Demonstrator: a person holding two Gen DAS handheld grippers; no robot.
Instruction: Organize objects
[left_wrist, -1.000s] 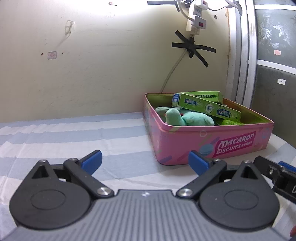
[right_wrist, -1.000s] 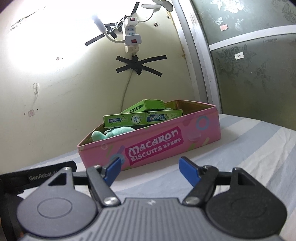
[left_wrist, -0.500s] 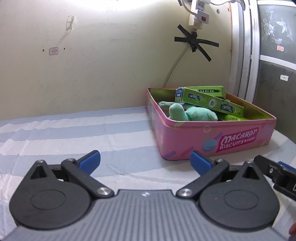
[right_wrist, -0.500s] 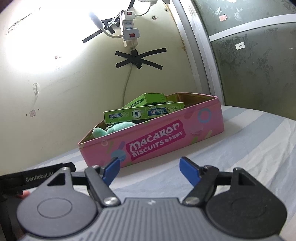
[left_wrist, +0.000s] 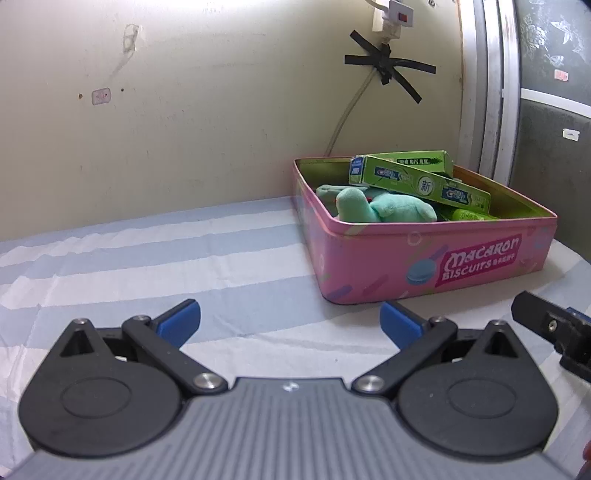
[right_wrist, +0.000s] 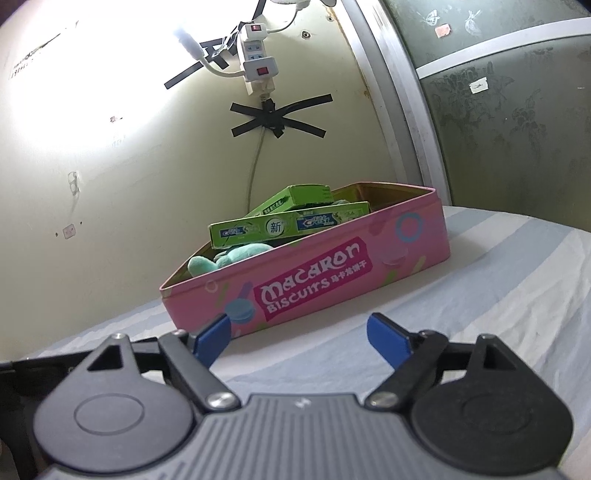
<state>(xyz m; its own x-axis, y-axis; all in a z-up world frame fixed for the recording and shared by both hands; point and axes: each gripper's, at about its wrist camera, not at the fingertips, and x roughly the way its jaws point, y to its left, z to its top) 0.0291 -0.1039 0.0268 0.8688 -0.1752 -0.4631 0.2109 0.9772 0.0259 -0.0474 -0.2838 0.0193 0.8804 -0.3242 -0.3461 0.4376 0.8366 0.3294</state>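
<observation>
The pink biscuit tin (left_wrist: 424, 254) sits on the striped surface (left_wrist: 147, 266) by the wall, holding toothpaste boxes (left_wrist: 421, 184) and a soft plush toy (left_wrist: 376, 208). Both claws, left (left_wrist: 290, 319) and right (right_wrist: 297, 334), are released and empty. The tin looks rigid, light and slippery; grip its rim.

The pink tin (right_wrist: 388, 251) reads "Macaron Biscuits"; the green box (right_wrist: 280, 227) reads "Crest"
</observation>
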